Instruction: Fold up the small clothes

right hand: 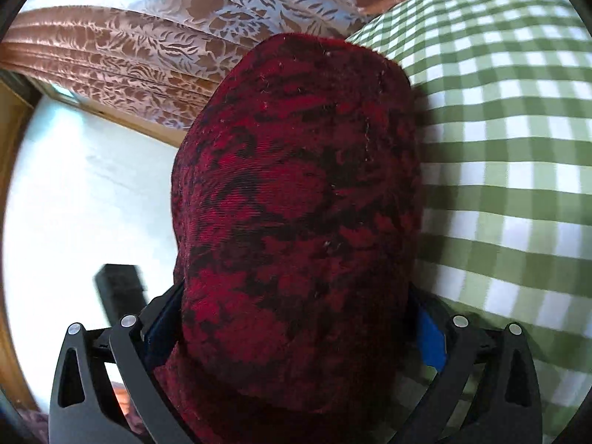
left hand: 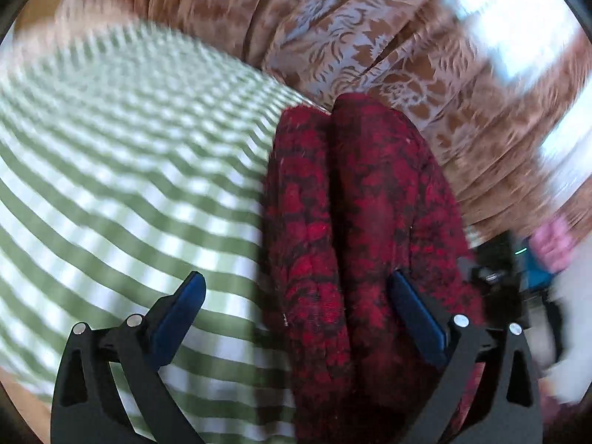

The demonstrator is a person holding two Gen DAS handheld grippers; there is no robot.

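Left tool [left hand: 296, 318]: spread wide; blue pads [left hand: 185, 310] well apart; red-and-black knit garment [left hand: 355, 244] lies between them, closer to the far-side pad, which overlaps its edge; contact there can't be confirmed, frame is motion-blurred; near-side pad sits over bare checked cloth [left hand: 111, 185], apart from the garment.

Right tool [right hand: 292, 333]: fingers hold a moderate gap, filled by the same garment [right hand: 296, 192]; fabric bulges up and over both pads [right hand: 431, 336], mostly hiding them; reads as clamped on a thick bunch of the knit.

Garment position: in the left view it shows as two long lobes with a crease between, lying along the edge of the checked cloth; in the right view it is one rounded mass filling the centre, its far end at the cloth's edge.

Edges and room: left of the garment in the left view, a broad stretch of green-white checked cloth [right hand: 510, 170]; on the other side of the garment, brown floral curtain [left hand: 370, 37] close behind the cloth's edge.

Right view only: pale floor [right hand: 85, 199] beside the garment, a dark block [right hand: 120, 288] on it, wooden trim [right hand: 11, 170] at the rim; curtain [right hand: 166, 37] sharp.

Left view only: the crease, bright window glare [left hand: 518, 18], pink blur [left hand: 551, 248] and dark hardware [left hand: 495, 277] past the garment.
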